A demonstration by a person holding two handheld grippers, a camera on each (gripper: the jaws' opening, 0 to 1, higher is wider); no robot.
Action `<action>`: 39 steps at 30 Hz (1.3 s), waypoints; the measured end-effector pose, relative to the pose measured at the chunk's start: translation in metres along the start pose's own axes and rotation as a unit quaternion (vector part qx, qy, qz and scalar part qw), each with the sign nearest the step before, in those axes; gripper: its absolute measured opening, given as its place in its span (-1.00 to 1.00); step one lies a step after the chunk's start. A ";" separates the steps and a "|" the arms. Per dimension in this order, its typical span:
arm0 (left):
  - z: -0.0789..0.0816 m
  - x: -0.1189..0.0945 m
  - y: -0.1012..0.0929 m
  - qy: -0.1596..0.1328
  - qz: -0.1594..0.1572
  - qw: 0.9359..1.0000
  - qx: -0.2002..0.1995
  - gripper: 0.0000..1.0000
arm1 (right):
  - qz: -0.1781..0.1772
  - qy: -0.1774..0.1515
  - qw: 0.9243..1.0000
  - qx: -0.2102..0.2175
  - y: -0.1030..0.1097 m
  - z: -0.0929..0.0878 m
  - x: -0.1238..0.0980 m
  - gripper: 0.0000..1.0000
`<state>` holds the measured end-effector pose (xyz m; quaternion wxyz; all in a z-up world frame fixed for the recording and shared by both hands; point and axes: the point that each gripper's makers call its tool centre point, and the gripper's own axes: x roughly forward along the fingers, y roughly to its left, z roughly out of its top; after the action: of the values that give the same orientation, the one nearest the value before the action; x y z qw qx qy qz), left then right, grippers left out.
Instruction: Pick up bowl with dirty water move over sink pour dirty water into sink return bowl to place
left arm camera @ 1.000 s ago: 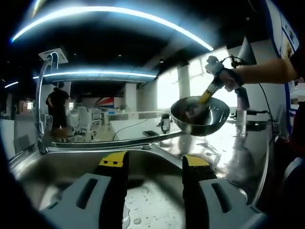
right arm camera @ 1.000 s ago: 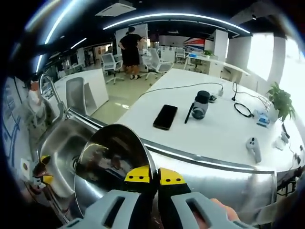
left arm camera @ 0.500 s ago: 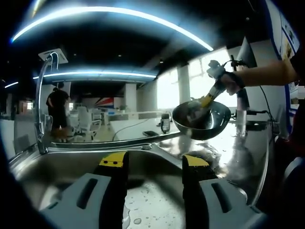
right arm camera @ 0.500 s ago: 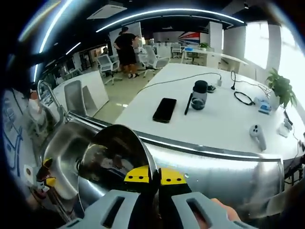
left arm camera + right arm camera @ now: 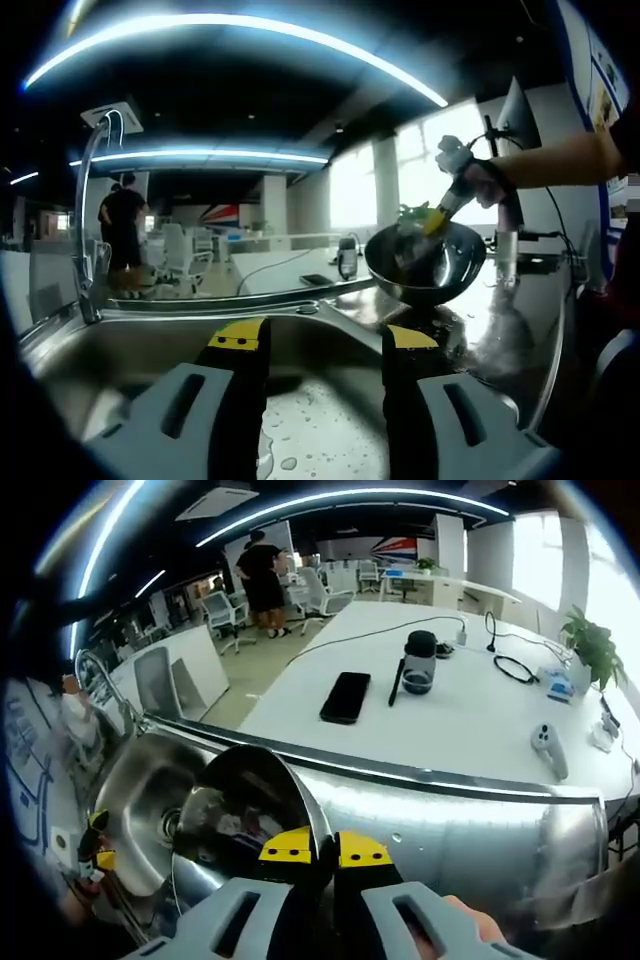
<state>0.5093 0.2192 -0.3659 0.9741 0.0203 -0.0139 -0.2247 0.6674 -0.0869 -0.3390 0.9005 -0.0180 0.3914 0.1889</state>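
Note:
A shiny steel bowl [image 5: 245,810] hangs over the wet drainboard beside the sink basin [image 5: 150,790], and my right gripper [image 5: 313,848] is shut on its near rim. In the left gripper view the same bowl [image 5: 420,265] floats at mid right above the counter, held from above by the right gripper [image 5: 437,212] in a person's hand. My left gripper [image 5: 313,340] sits low over the sink basin [image 5: 130,360], open with nothing between its fingers. Water droplets speckle the basin floor. I cannot see whether any water is in the bowl.
A tall curved faucet [image 5: 85,215] rises at the sink's left end. Behind the steel counter stands a white table [image 5: 480,730] with a phone [image 5: 346,697], a dark bottle [image 5: 420,663], cables and a controller [image 5: 550,748]. A person [image 5: 262,575] stands among office chairs farther back.
The right gripper has carried the bowl a little lower and farther right over the drainboard, levelling it. The left gripper has stayed still over the sink.

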 end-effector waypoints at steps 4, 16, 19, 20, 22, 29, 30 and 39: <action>0.000 0.000 0.001 0.000 0.000 1.000 0.000 -0.13 | 0.000 0.002 1.000 0.005 -0.002 -0.002 0.001 -1.00; 0.000 0.000 -0.001 0.001 -0.001 1.000 0.001 -0.13 | 0.002 0.010 1.000 0.023 -0.010 -0.008 0.004 -1.00; 0.000 0.000 -0.002 0.001 -0.002 1.000 0.002 -0.13 | 0.000 0.011 1.000 0.026 -0.013 -0.011 0.006 -1.00; -0.001 0.000 -0.002 0.002 -0.002 1.000 0.003 -0.13 | -0.002 0.011 1.000 0.025 -0.014 -0.012 0.006 -1.00; -0.001 0.001 -0.001 0.002 -0.001 1.000 0.003 -0.13 | -0.005 0.012 1.000 0.028 -0.017 -0.013 0.008 -1.00; -0.001 0.001 0.000 0.001 -0.001 1.000 0.000 -0.13 | -0.010 0.015 0.999 0.029 -0.022 -0.015 0.011 -1.00; -0.001 0.000 -0.001 0.002 -0.001 1.000 0.002 -0.13 | -0.011 0.016 0.999 0.029 -0.022 -0.016 0.012 -1.00; -0.001 0.001 0.000 0.003 0.001 1.000 0.003 -0.13 | -0.013 0.014 0.999 0.026 -0.029 -0.019 0.016 -1.00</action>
<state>0.5101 0.2190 -0.3673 0.9743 0.0236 -0.0116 -0.2239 0.6744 -0.1120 -0.3673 0.8974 -0.0026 0.4087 0.1664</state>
